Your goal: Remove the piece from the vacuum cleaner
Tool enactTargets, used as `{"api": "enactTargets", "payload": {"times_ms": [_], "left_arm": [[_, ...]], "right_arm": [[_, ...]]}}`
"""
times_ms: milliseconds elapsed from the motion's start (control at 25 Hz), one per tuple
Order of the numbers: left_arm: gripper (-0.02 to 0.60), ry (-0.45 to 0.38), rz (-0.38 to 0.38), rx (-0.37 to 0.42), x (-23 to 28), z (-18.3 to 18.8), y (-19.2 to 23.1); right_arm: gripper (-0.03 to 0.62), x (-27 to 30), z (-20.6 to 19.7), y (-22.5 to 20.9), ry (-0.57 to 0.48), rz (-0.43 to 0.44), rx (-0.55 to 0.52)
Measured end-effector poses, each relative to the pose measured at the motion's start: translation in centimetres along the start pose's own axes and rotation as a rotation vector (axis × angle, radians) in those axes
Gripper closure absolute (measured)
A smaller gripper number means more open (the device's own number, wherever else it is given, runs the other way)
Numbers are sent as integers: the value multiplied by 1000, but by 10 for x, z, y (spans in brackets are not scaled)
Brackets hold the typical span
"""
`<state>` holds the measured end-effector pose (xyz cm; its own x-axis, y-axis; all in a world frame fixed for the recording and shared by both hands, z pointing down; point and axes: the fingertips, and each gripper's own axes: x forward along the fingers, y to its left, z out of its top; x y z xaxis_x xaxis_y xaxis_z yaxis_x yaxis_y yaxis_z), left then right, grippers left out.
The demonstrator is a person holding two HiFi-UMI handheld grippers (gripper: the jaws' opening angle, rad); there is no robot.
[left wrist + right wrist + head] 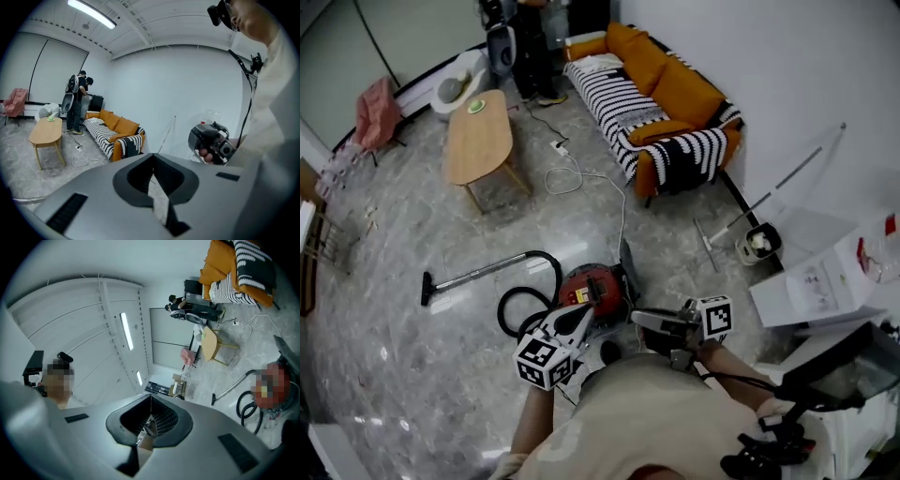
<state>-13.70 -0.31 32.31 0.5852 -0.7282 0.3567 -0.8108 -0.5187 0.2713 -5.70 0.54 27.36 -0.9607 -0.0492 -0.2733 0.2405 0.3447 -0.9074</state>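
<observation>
The left gripper (586,313) is pressed fully together. In the left gripper view its two grey jaws meet tip to tip (152,157) with nothing between them, and only the room's far wall and floor show past them. The right gripper (639,319) is the same: the jaws touch along their front edge in the right gripper view (151,397) and clamp nothing. A sliver of floor and furniture shows through the gap lower down.

The red canister vacuum cleaner (592,286) sits on the grey marbled floor (412,375) just ahead of the person. A black ribbed hose (521,302) loops from its left side. A long dark wand (478,273) runs left across the floor to a flat floor nozzle (426,288).

In the head view the left gripper's tips overlap the near edge of the canister, and the right gripper's tips point in from just beside its right flank. Neither visibly touches it — the left gripper's own camera looks out over the room, not at the machine.

Farther off stand an orange sofa with a black-and-white striped throw (661,103) and an oval light-wood coffee table (478,141). A white cable (581,178) trails between them.
</observation>
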Motion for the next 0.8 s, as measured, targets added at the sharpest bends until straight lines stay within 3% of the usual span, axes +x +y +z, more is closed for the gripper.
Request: {"api": "enactTargets", "payload": {"times_ms": [320, 800], "left_arm": [[578, 45, -61, 3, -3, -5, 38], [578, 92, -52, 6, 17, -7, 60]], "right_arm": [[591, 37, 14, -25, -56, -56, -1], [591, 33, 39, -49, -74, -141, -7]]}}
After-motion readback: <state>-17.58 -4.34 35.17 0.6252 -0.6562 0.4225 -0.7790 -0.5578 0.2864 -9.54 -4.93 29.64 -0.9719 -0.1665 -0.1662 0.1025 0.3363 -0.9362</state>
